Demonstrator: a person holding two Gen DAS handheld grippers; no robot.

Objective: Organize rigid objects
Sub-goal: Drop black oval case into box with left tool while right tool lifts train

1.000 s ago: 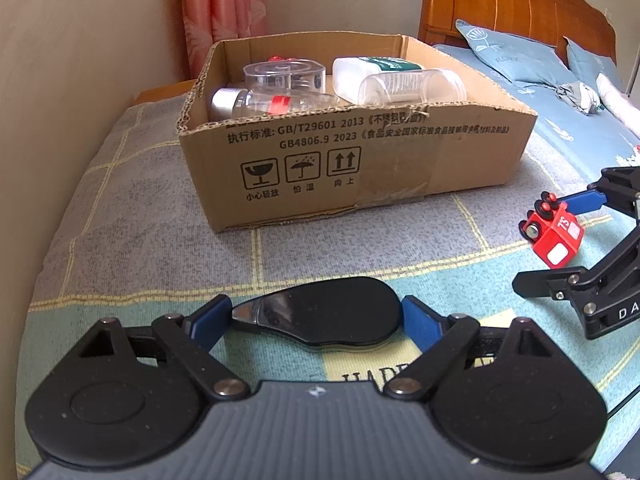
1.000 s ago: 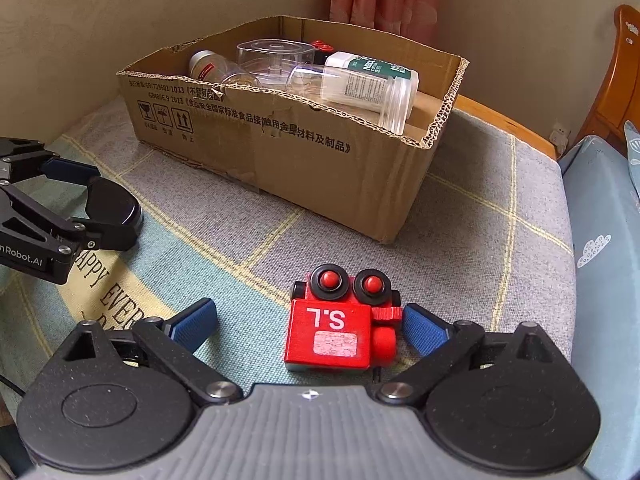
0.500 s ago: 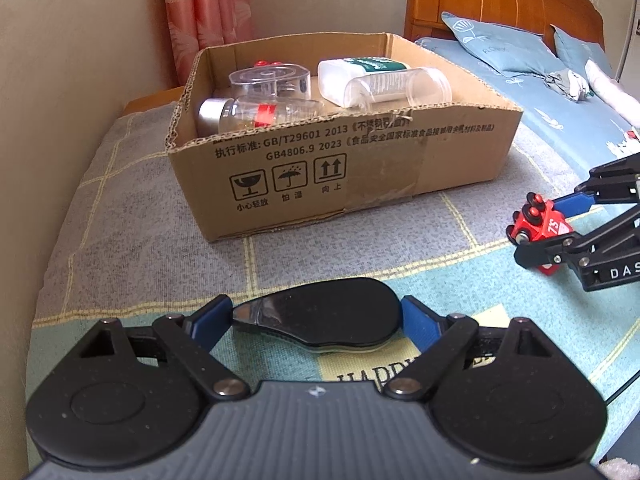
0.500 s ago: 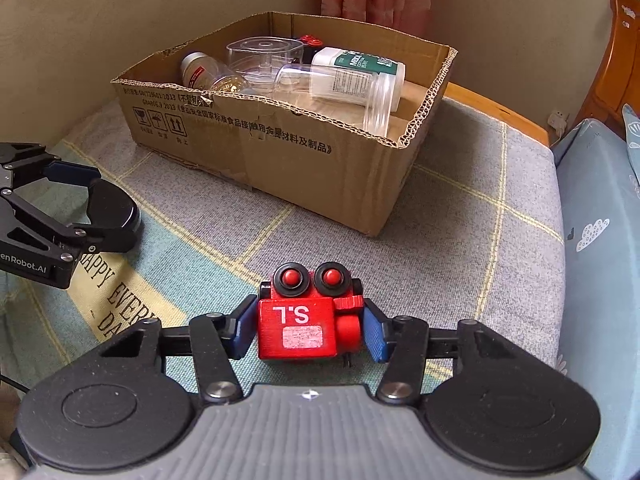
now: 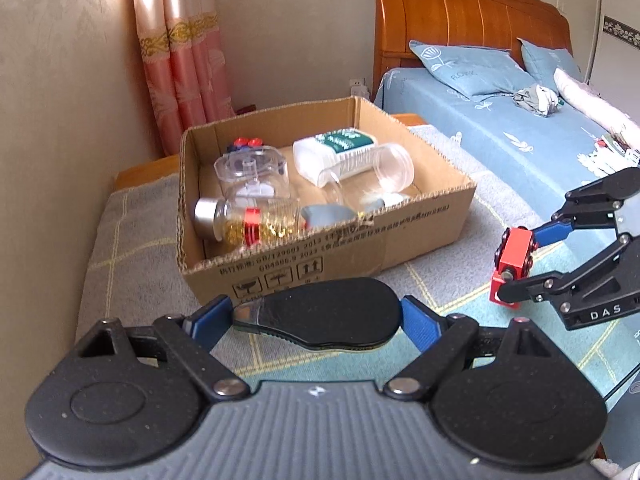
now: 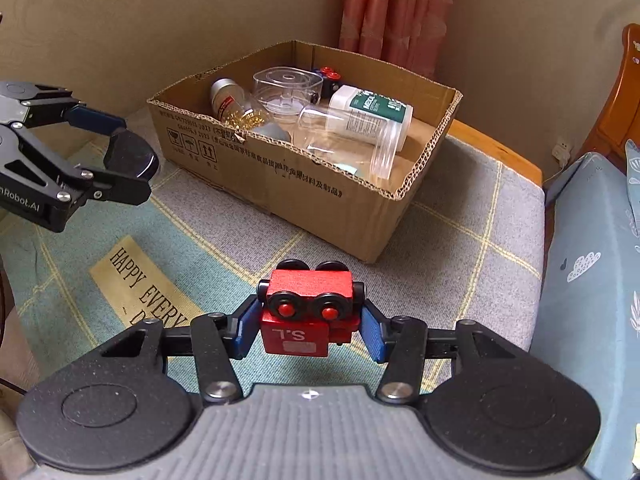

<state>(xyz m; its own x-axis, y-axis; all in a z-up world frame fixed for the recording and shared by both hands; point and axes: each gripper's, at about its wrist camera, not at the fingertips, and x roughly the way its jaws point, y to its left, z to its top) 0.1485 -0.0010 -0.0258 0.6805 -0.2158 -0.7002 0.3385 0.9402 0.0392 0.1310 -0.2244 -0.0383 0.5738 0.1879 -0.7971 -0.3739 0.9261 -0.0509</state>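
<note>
Right gripper (image 6: 306,330) — jaws just clamped on red toy train (image 6: 307,312), since raised off the blanket (image 6: 460,240) short of the cardboard box's (image 6: 320,200) near wall. Left gripper (image 5: 318,314) — grasping black case (image 5: 320,316), likewise lifted. Both items ready for boxing.

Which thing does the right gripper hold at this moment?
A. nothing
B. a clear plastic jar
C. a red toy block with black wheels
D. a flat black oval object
C: in the right wrist view the right gripper has its blue pads pressed on both sides of the red toy block, held above the blanket.
</note>
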